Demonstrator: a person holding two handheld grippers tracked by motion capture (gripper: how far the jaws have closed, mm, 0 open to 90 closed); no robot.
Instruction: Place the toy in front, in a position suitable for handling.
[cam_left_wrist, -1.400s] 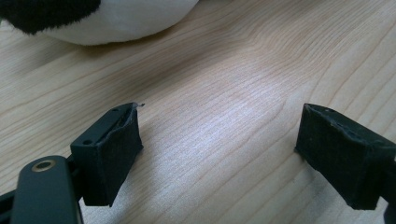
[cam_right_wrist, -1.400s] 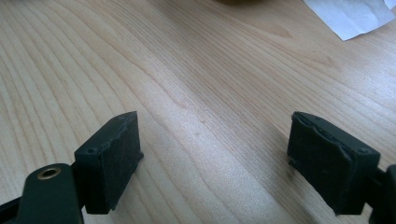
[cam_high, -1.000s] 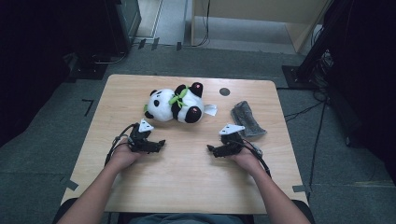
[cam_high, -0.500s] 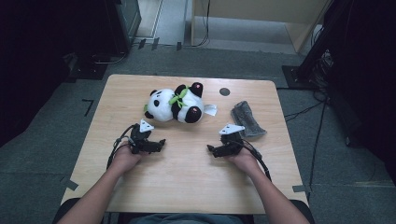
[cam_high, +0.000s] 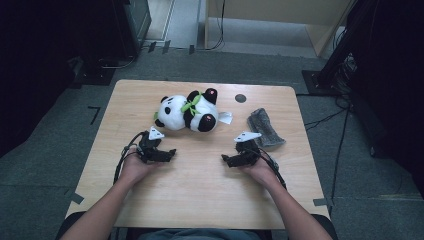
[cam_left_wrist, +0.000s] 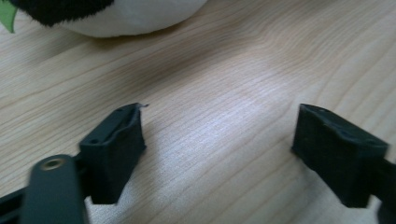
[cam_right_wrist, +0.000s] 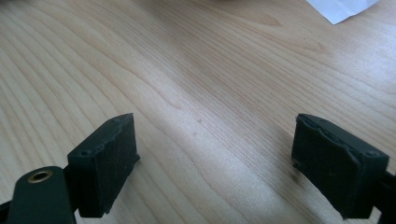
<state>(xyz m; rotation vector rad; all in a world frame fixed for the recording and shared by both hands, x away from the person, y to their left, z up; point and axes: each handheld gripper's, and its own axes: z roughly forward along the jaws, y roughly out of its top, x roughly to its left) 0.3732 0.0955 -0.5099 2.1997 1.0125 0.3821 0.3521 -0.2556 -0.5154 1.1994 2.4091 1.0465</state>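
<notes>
Two grippers rest on the table (cam_high: 200, 190) near a toy panda (cam_high: 187, 111).
The left gripper (cam_high: 170, 154) and right gripper (cam_high: 226, 159) both gape wide, holding nothing.

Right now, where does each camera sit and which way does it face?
High view: fixed above the person's edge of the table, looking forward and down; both forearms enter from the bottom, left tongs and right tongs low over the wood, near the panda plush.
Left gripper view: rides the left tongs, jaws apart, facing the plush.
Right gripper view: rides the right tongs, jaws apart, over bare wood.
Shared: the high and left views both show the plush.
</notes>
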